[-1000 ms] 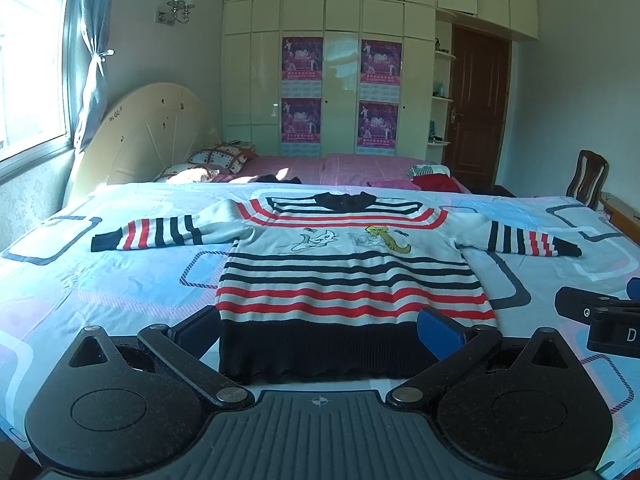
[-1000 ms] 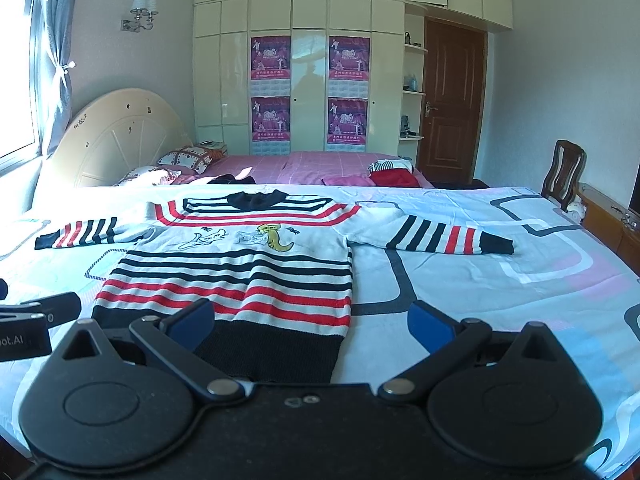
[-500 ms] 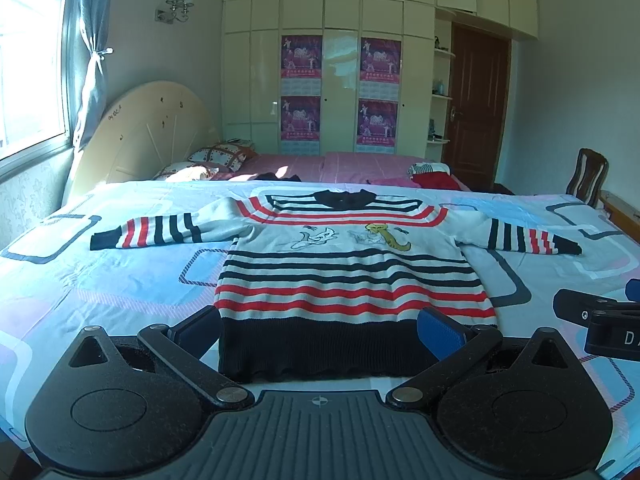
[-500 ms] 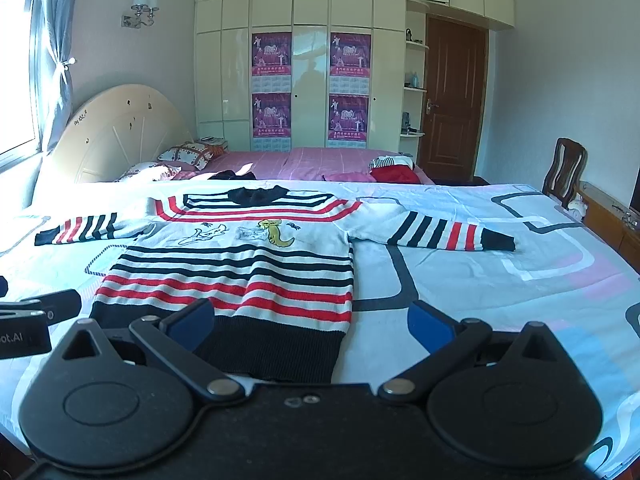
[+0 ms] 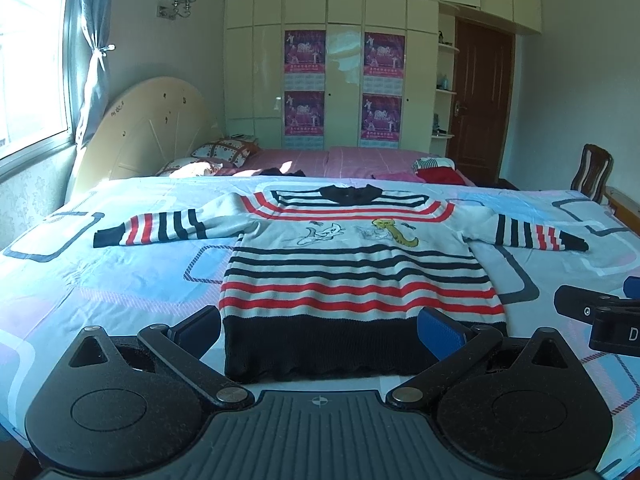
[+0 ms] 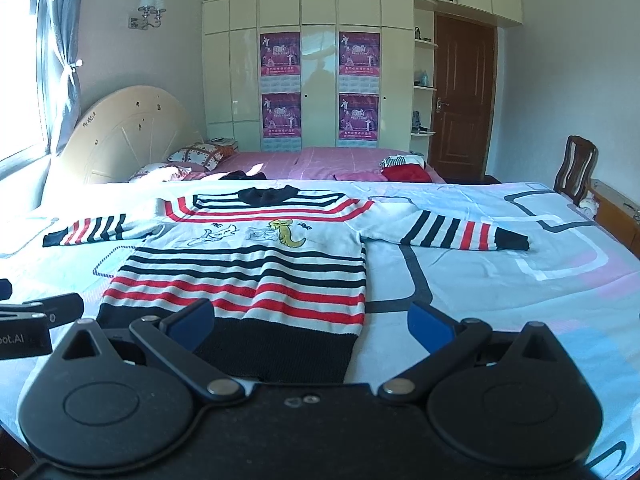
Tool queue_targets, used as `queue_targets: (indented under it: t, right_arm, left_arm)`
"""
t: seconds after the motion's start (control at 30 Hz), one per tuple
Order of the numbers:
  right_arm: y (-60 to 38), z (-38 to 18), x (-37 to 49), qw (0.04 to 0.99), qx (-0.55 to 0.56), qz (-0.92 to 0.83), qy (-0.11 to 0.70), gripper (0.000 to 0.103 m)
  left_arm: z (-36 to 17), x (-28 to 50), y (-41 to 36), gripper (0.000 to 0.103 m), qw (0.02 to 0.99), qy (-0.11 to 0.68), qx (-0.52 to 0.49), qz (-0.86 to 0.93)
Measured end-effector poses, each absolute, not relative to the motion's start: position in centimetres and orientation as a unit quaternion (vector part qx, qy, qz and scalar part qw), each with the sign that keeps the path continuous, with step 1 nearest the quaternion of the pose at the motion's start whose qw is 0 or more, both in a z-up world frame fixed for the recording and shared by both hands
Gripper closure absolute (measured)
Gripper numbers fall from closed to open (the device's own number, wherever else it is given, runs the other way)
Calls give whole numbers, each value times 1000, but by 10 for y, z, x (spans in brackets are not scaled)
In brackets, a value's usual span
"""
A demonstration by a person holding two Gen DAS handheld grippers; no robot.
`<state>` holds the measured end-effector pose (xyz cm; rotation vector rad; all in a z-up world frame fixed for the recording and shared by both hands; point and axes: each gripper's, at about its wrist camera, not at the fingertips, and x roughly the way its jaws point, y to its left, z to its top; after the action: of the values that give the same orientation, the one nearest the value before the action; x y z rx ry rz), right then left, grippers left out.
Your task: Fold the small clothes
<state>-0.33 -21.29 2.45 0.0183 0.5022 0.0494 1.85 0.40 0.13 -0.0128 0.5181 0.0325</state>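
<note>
my left gripper (image 5: 320, 330) spread wide, right gripper (image 6: 310, 322) same (holding nothing), both hovering near the black hem, striped sweater (image 5: 356, 276) flat on the bedsheet (image 5: 120, 280), sleeves out

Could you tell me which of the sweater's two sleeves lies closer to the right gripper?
The sleeve stretched toward the chair side; the other sleeve points toward the window.
</note>
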Motion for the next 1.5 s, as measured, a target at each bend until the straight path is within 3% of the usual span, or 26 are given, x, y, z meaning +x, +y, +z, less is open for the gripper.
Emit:
queue_targets:
  t: [0.33, 0.6, 0.63, 0.7, 0.73, 1.1, 1.4, 1.43, 1.5]
  right_arm:
    - [-259, 38, 62, 976, 59, -15, 211, 0]
    - [-362, 19, 149, 960, 140, -102, 221, 1]
    - [-376, 15, 156, 958, 150, -108, 220, 3]
    - [-408, 1, 177, 951, 168, -129, 223, 30]
    - [-421, -6, 186, 948, 177, -137, 226, 34]
    - [-554, -98, 282, 907, 301, -157, 249, 47]
    - [-579, -137, 312, 883, 376, -124, 252, 53]
    - [-580, -138, 315, 882, 381, -121, 249, 55]
    - [-585, -141, 323, 879, 382, -128, 257, 82]
  left_arm:
    - [6, 110, 4, 0, 970, 241, -1, -26]
    - [-19, 208, -15, 0, 969, 247, 15, -18]
    - [-26, 220, -17, 0, 965, 263, 10, -11]
    - [-38, 238, -17, 0, 959, 284, -12, -9]
    - [-43, 245, -18, 0, 956, 291, -20, -7]
    - [-96, 317, -50, 0, 939, 328, -31, 100]
    - [-97, 342, -76, 0, 935, 335, -11, 111]
    - [-96, 344, -75, 0, 935, 336, -7, 112]
    - [-95, 348, -72, 0, 934, 338, -5, 116]
